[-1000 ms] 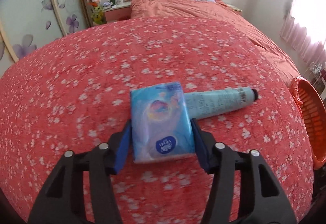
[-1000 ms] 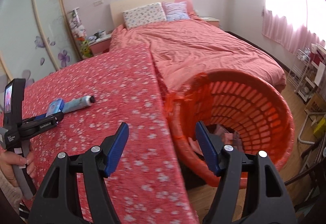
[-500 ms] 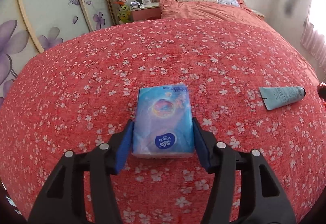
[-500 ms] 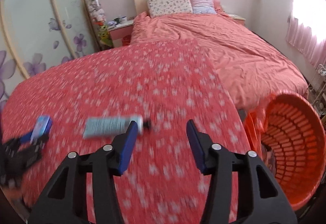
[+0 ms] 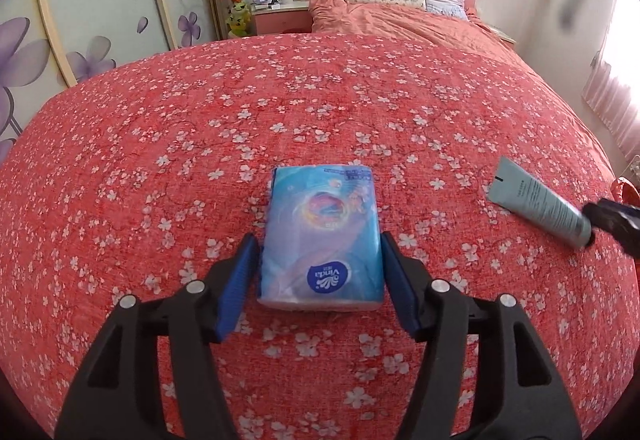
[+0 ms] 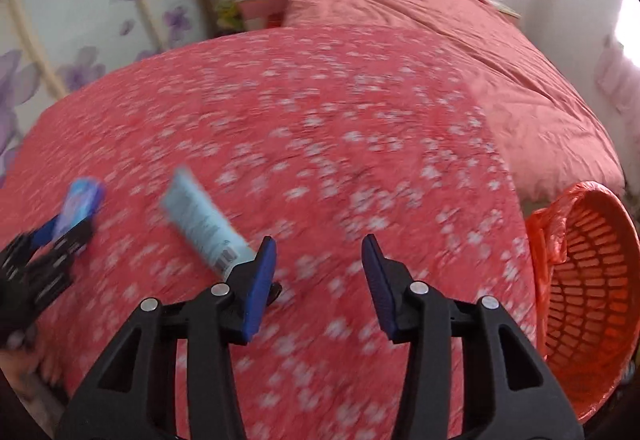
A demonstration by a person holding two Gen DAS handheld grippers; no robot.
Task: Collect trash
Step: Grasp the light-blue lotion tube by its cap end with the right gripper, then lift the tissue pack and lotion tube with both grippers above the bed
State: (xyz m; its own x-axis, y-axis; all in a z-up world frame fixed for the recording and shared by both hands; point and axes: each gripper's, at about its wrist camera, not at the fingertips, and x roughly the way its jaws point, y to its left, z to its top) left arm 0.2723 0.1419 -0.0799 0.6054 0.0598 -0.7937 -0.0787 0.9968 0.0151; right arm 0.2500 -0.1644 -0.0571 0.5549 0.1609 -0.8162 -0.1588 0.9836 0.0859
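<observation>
A blue tissue pack (image 5: 322, 238) sits between the blue pads of my left gripper (image 5: 320, 272), which is shut on it just above the red flowered cloth (image 5: 280, 100). It also shows in the right wrist view (image 6: 80, 204). A pale blue tube (image 5: 538, 206) lies on the cloth to the right. In the right wrist view the tube (image 6: 204, 224) lies just left of my open, empty right gripper (image 6: 318, 272), its cap end by the left pad. The right gripper's tip (image 5: 612, 218) shows beside the tube's cap.
An orange mesh basket (image 6: 588, 280) lined with an orange bag stands off the cloth's right edge. A pink bed (image 6: 440, 28) with pillows lies behind. Sliding doors with purple flowers (image 5: 92, 12) and a nightstand (image 5: 280, 14) are at the back left.
My right gripper has swung left from the basket to the tube's cap end. My left gripper, still holding the tissue pack, has moved left away from the tube.
</observation>
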